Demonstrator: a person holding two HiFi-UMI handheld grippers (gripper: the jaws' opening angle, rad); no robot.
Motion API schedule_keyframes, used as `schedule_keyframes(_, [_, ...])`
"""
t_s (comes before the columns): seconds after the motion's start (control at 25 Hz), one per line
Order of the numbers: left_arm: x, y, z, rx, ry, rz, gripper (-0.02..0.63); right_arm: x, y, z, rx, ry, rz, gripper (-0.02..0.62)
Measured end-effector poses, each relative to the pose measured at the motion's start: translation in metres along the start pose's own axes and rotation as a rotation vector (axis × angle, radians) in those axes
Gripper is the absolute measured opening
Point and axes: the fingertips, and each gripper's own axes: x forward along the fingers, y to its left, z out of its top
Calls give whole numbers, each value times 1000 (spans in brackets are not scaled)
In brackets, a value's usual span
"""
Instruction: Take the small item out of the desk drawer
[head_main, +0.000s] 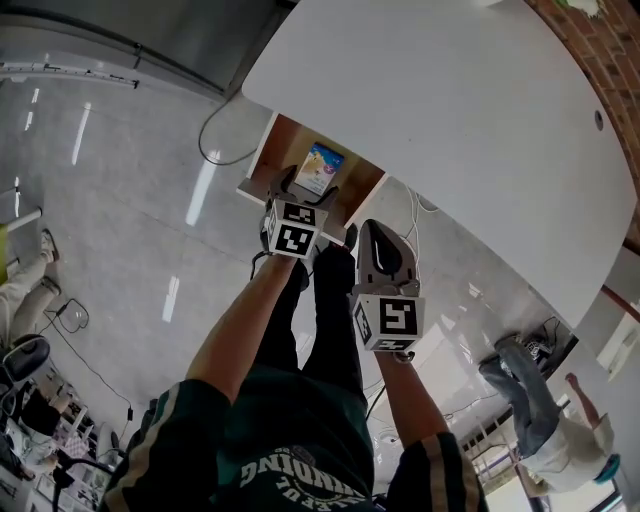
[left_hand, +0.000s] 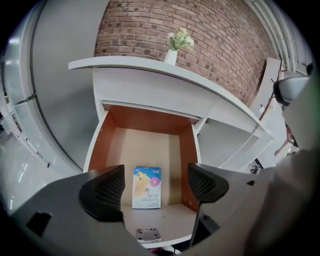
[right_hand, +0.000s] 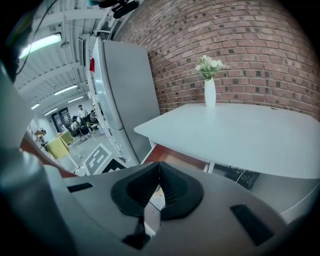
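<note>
The small packet (left_hand: 147, 187) is lying flat on the floor of the drawer (left_hand: 100, 145), near the front edge. The drawer's already pulled out, so that bit's done, and the actual grab and lift-out are what's left, I'd say. The left hand-held gripper (left_hand: 155, 179) hangs above it, jaws wide apart, nothing pinched. The right hand-held gripper (right_hand: 158, 172) is closed and empty. The white surface (head_main: 450, 120) carries a vase (right_hand: 210, 92) of flowers, with a brick wall (right_hand: 260, 40) behind and a glossy grey floor (head_main: 120, 200).

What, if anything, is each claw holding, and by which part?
Nothing. The left claw stands open over the packet in the drawer; the right claw is shut and empty.
</note>
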Motion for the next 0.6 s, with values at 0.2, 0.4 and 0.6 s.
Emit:
schedule_keyframes(0.2, [23,-3,4,19,25,7,390,3,-7,-13,32,23,-1,25])
schedule_keyframes(0.4, [47,-1,0,24,48,18,391,9,-19,-30,38,40,-7,25])
schedule_keyframes(0.6, [67,7,-14,10,97,39,394,11,-21,-42,53,54,-5,25])
